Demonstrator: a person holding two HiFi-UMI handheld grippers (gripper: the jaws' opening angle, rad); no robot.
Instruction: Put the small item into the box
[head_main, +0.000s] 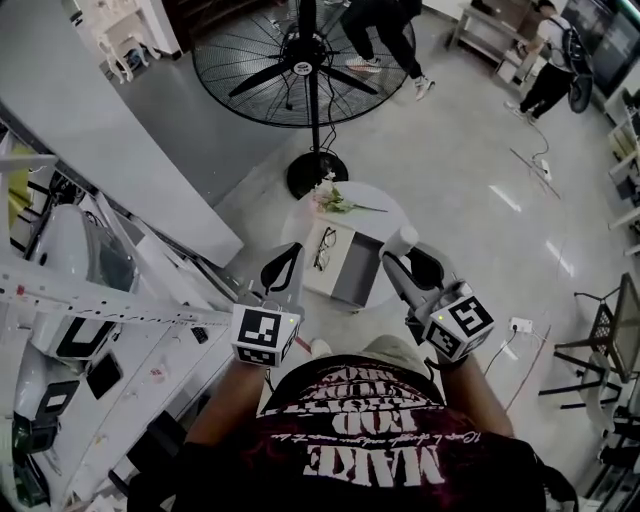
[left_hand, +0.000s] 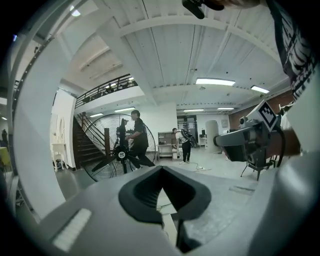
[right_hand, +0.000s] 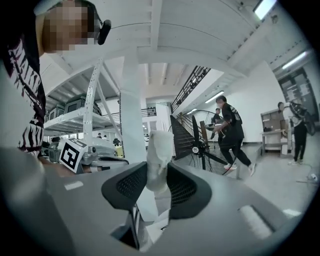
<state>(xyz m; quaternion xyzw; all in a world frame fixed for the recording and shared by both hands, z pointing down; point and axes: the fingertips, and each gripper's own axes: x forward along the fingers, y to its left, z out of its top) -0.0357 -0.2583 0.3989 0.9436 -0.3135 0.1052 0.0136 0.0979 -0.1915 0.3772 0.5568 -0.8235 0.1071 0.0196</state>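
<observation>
One small white crumpled item (right_hand: 159, 152) is clamped in the right gripper (head_main: 398, 258), held over the near rim of one round table (head_main: 392, 207). One open box (head_main: 357, 278) lies just left of it, with one pair of glasses (head_main: 324, 248) on its white half. The left gripper (head_main: 283, 268) has its jaws together and empty, at the box's left edge. Open floor (head_main: 470, 180) surrounds the table.

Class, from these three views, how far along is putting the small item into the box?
Done: the white item is picked up and clamped in the right gripper. In hand: it is held beside the box on the table, not inside it. Left to do: move it over the box and release. The left gripper holds nothing.
</observation>
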